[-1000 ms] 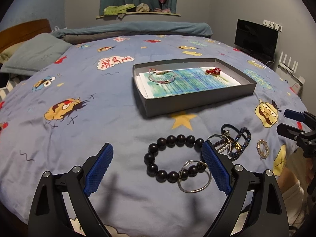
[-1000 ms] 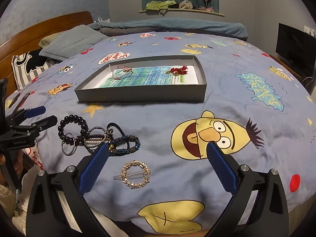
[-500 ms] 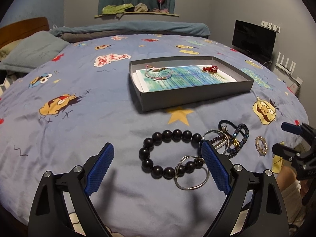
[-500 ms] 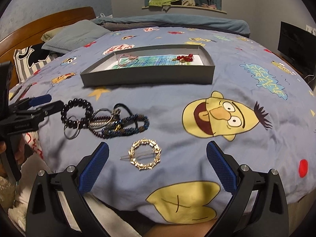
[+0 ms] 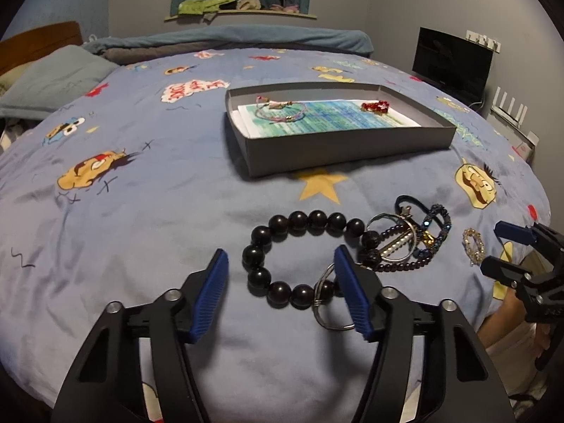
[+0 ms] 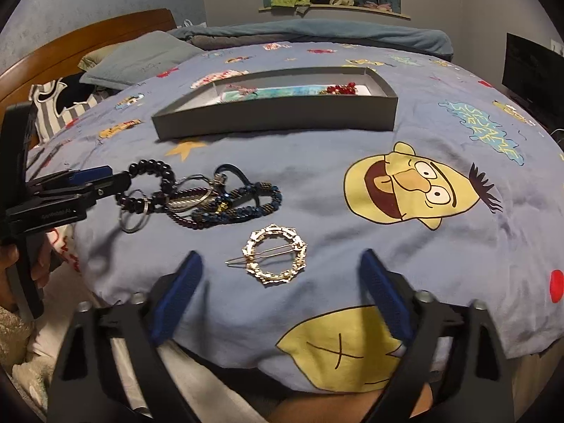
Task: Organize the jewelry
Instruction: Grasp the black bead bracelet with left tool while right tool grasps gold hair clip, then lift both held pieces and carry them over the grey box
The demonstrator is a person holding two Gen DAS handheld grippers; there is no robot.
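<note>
Both wrist cameras sit low and close over the bed, facing 12 o'clock; both share the grey tray.

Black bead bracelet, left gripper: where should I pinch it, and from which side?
Pinch the black bead bracelet on its far-left arc, coming from above with the open left gripper. It lies flat; that side is bare, while a silver ring and tangled bracelets crowd its right.

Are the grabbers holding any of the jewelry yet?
No. The left gripper is open around the black bead bracelet; the right gripper is open near the gold hair clip.
</note>
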